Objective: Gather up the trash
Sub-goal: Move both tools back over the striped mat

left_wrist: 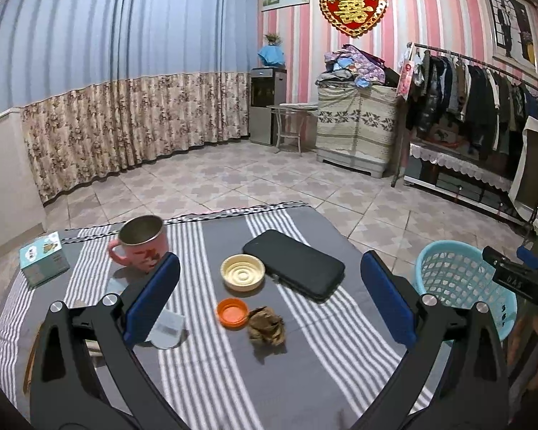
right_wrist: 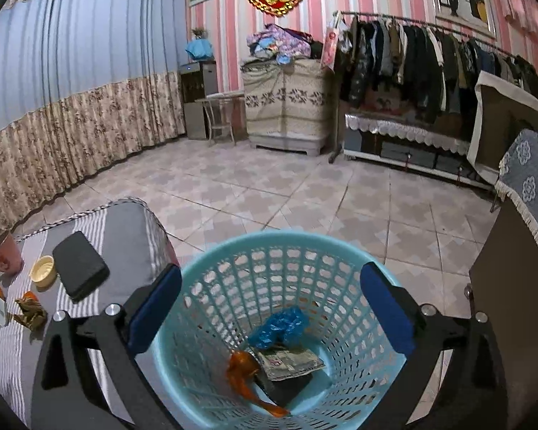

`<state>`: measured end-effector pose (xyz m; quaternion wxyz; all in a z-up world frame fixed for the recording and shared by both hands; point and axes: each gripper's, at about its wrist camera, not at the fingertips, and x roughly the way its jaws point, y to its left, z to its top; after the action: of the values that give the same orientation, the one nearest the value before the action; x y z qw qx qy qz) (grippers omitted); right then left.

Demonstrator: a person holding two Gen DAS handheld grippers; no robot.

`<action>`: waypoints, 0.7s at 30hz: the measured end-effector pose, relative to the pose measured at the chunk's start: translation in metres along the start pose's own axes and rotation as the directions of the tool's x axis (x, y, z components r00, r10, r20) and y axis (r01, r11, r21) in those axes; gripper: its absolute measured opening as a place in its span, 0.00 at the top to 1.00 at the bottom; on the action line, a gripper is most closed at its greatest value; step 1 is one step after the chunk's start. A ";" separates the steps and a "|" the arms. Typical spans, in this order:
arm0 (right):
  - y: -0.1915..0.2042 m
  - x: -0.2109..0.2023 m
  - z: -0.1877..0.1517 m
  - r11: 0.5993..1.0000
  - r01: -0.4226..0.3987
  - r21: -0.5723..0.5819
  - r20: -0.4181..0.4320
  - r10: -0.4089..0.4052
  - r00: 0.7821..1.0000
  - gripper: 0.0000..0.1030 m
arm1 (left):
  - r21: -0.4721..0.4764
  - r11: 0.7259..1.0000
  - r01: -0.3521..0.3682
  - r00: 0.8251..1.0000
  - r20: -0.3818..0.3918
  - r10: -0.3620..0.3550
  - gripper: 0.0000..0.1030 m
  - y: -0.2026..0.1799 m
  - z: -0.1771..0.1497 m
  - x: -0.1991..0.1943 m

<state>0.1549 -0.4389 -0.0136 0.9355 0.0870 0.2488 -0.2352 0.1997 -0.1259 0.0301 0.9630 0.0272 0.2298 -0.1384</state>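
1. Left gripper [left_wrist: 269, 299]: jaws wide apart, holding nothing, poised over the striped table [left_wrist: 211, 376].
2. Right gripper [right_wrist: 270, 310]: jaws wide apart and empty, hanging above the mouth of the blue basket [right_wrist: 233, 251], which stands on the floor just beside the table's right edge.
3. Basket contents: a blue crumpled bag [right_wrist: 281, 326], an orange wrapper [right_wrist: 244, 376] and flat printed packaging [right_wrist: 290, 360].
4. Remaining trash: a crumpled brown wrapper [left_wrist: 267, 326] lies between the left fingers, touching or just beside an orange cap [left_wrist: 232, 312].
5. Handling judgement: the wrapper looks light, soft and crushable; a pinch across its bulk should hold. The cap is stiff, shallow and likely slippery; grip across its rim.
6. Non-trash nearby: cream dish [left_wrist: 243, 273], black case [left_wrist: 293, 263], pink mug [left_wrist: 141, 243].
7. Clearance: open cloth lies ahead of the wrapper; the path right toward the basket crosses the table edge without obstruction.
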 end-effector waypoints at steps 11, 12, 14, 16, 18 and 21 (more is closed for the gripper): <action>0.054 -0.020 -0.002 0.994 -0.057 -0.093 0.028 0.060 0.998 0.05 | -0.032 0.997 -0.074 0.997 0.004 0.074 0.05 0.054 -0.010 -0.021; 0.060 -0.021 -0.003 0.993 -0.067 -0.101 0.029 0.070 0.997 0.05 | -0.037 0.996 -0.086 0.996 0.002 0.086 0.05 0.061 -0.013 -0.022; 0.071 -0.025 -0.005 0.989 -0.094 -0.116 0.026 0.097 0.995 0.05 | -0.044 0.994 -0.100 0.995 -0.004 0.100 0.05 0.070 -0.016 -0.023; 0.081 -0.026 -0.008 0.984 -0.127 -0.122 0.013 0.130 0.991 0.05 | -0.055 0.992 -0.113 0.994 -0.011 0.113 0.05 0.082 -0.021 -0.024; 0.089 -0.027 -0.011 0.980 -0.144 -0.140 0.001 0.145 0.989 0.05 | -0.058 0.990 -0.125 0.992 -0.017 0.124 0.05 0.091 -0.026 -0.025; 0.102 -0.028 -0.015 0.975 -0.148 -0.166 -0.006 0.149 0.989 0.05 | -0.060 0.988 -0.144 0.989 -0.031 0.142 0.05 0.103 -0.033 -0.027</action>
<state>0.1764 -0.3342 -0.0080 0.9553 0.0261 0.2572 -0.1432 0.1908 -0.0165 0.0111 0.9677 0.0153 0.2441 -0.0614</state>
